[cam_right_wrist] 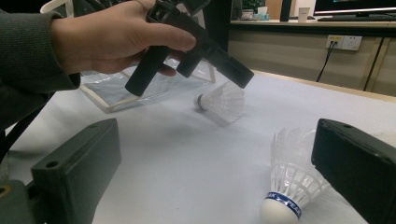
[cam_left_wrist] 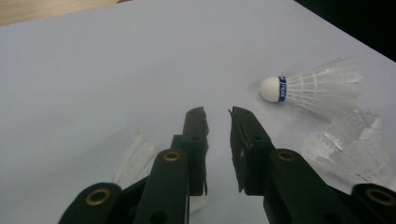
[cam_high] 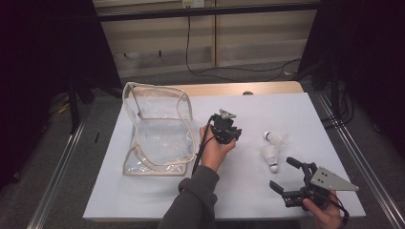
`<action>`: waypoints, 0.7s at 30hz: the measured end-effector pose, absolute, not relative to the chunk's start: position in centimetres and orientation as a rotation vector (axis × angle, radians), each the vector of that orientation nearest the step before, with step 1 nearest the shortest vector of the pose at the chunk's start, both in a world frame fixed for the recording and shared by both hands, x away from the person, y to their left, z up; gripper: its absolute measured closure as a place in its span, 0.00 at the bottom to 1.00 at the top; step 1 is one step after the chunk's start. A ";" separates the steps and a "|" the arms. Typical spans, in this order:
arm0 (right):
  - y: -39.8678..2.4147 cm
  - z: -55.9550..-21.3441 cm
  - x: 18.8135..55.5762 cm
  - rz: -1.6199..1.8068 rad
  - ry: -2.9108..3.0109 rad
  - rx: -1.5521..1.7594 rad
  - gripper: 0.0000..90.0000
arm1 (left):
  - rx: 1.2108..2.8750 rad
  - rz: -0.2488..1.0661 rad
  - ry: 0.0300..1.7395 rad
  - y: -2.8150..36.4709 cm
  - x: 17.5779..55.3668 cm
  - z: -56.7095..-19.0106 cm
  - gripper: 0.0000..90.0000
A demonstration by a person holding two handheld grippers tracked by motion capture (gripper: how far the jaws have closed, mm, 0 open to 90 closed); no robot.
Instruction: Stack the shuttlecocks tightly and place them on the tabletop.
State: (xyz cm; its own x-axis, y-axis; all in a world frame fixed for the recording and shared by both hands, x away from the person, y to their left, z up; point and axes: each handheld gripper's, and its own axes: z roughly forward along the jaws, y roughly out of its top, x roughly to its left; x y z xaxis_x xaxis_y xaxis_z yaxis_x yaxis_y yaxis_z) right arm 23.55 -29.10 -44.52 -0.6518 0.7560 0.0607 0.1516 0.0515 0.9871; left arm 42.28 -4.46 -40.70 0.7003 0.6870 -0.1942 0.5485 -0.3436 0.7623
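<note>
Two white shuttlecocks lie right of the table's middle, one (cam_high: 275, 138) farther off and one (cam_high: 271, 155) nearer with its cork toward me. My left gripper (cam_high: 235, 135) hovers left of them, held in a hand. Its jaws (cam_left_wrist: 218, 114) stand slightly apart with nothing between them. In the left gripper view a blue-banded shuttlecock (cam_left_wrist: 308, 88) lies ahead at the right, and the feathers of another shuttlecock (cam_left_wrist: 135, 158) show below the jaws. In the right gripper view a shuttlecock (cam_right_wrist: 224, 100) lies under the left gripper's tips (cam_right_wrist: 243, 77). My right gripper (cam_high: 282, 172) stands wide open near the front right; a shuttlecock (cam_right_wrist: 289, 186) lies on the table ahead, between its jaws (cam_right_wrist: 217, 140).
A clear plastic bag with beige trim (cam_high: 162, 109) stands open at the left of the white table cover (cam_high: 262, 109). A sleeved forearm (cam_high: 196, 200) reaches in from the bottom centre. A wooden table edge (cam_high: 215, 89) runs along the back, and metal rails flank both sides.
</note>
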 end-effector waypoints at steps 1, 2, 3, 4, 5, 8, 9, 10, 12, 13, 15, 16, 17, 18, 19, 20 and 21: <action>-29.1 -44.5 23.5 1.640 1.853 0.909 0.01 | 2.029 0.190 0.937 -4.5 42.1 -40.7 0.82; -29.1 -44.5 23.5 1.641 1.852 0.908 0.01 | 2.036 0.193 0.929 -4.4 42.0 -40.7 0.82; -29.1 -44.5 23.5 1.641 1.852 0.908 0.01 | 2.038 0.186 0.919 -4.3 41.9 -40.7 0.81; -29.1 -44.5 23.5 1.639 1.853 0.908 0.01 | 2.032 0.175 0.921 -4.3 41.8 -40.7 0.79; -29.1 -44.5 23.5 1.637 1.852 0.906 0.01 | 2.034 0.166 0.915 -4.2 41.7 -40.8 0.78; -29.1 -44.5 23.6 1.634 1.852 0.905 0.01 | 2.046 0.135 0.891 -4.3 41.4 -40.8 0.74; -29.1 -44.5 23.5 1.635 1.851 0.906 0.01 | 2.042 0.119 0.885 -4.3 41.3 -40.8 0.73; -29.1 -44.5 23.5 1.636 1.853 0.904 0.01 | 2.036 0.101 0.876 -4.4 41.2 -40.7 0.71; -29.1 -44.6 23.6 1.632 1.853 0.903 0.01 | 2.030 0.081 0.870 -4.4 40.9 -40.6 0.69; -29.2 -44.6 23.6 1.628 1.854 0.903 0.01 | 2.023 0.069 0.865 -4.4 40.8 -40.6 0.67; -29.2 -44.6 23.6 1.627 1.853 0.904 0.01 | 2.028 0.048 0.859 -4.3 40.6 -40.6 0.65; -29.2 -44.6 23.6 1.626 1.853 0.906 0.01 | 2.028 0.036 0.856 -4.3 40.4 -40.5 0.63; -29.3 -44.6 23.6 1.625 1.852 0.906 0.01 | 2.030 0.020 0.844 -4.3 40.3 -40.5 0.61; -29.3 -44.6 23.6 1.626 1.851 0.907 0.01 | 2.017 0.002 0.837 -4.2 40.0 -40.6 0.60; -29.3 -44.6 23.6 1.626 1.849 0.906 0.01 | 2.002 -0.002 0.838 -4.2 39.8 -40.6 0.57; -29.3 -44.6 23.6 1.625 1.849 0.907 0.01 | 1.998 -0.011 0.833 -4.1 39.7 -40.6 0.55; -29.3 -44.6 23.6 1.626 1.851 0.910 0.01 | 1.993 -0.017 0.833 -4.1 39.6 -40.7 0.53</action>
